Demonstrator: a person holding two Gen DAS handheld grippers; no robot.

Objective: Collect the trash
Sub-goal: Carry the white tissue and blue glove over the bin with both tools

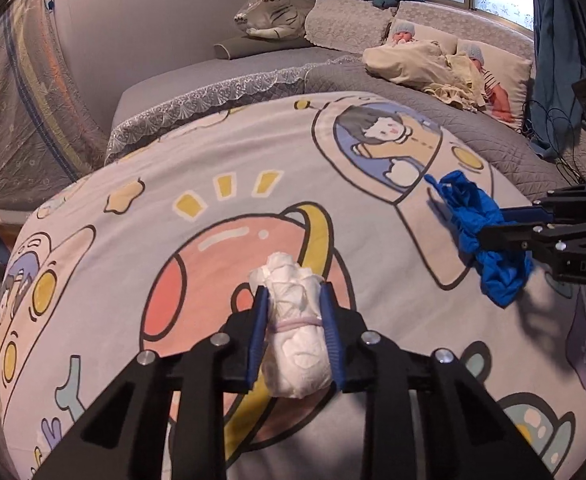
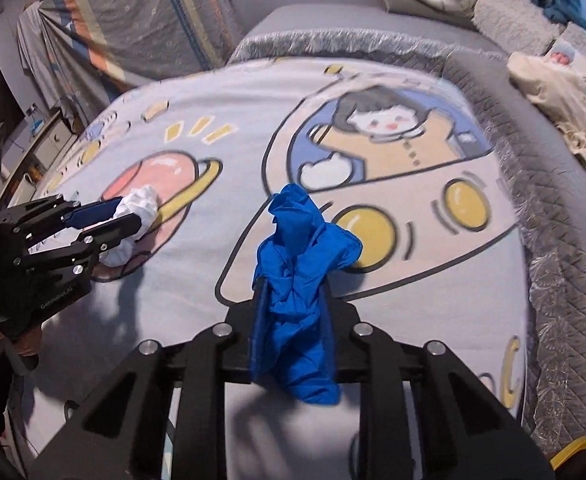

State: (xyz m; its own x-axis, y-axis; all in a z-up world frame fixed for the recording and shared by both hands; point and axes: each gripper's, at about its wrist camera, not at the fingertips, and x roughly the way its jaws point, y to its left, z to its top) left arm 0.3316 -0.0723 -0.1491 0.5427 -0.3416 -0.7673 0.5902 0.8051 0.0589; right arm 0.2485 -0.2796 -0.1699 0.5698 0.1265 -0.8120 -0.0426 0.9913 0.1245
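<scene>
My left gripper (image 1: 293, 294) is shut on a rolled white diaper (image 1: 297, 332) bound with a pale band, held just above the cartoon-print blanket (image 1: 133, 240). It also shows in the right wrist view (image 2: 133, 210), at the left, with the diaper (image 2: 141, 204) between its fingers. My right gripper (image 2: 293, 284) is shut on crumpled blue gloves (image 2: 301, 280), which hang below the fingers. In the left wrist view the right gripper (image 1: 489, 226) holds the gloves (image 1: 477, 232) at the right.
The blanket lies on a grey quilted bed (image 1: 473, 128). Two baby dolls (image 1: 403, 34) lie under a cream cloth by the pillows at the back. A plush tiger (image 1: 273, 8) sits in the far corner. Cables (image 1: 565, 152) trail at the right edge.
</scene>
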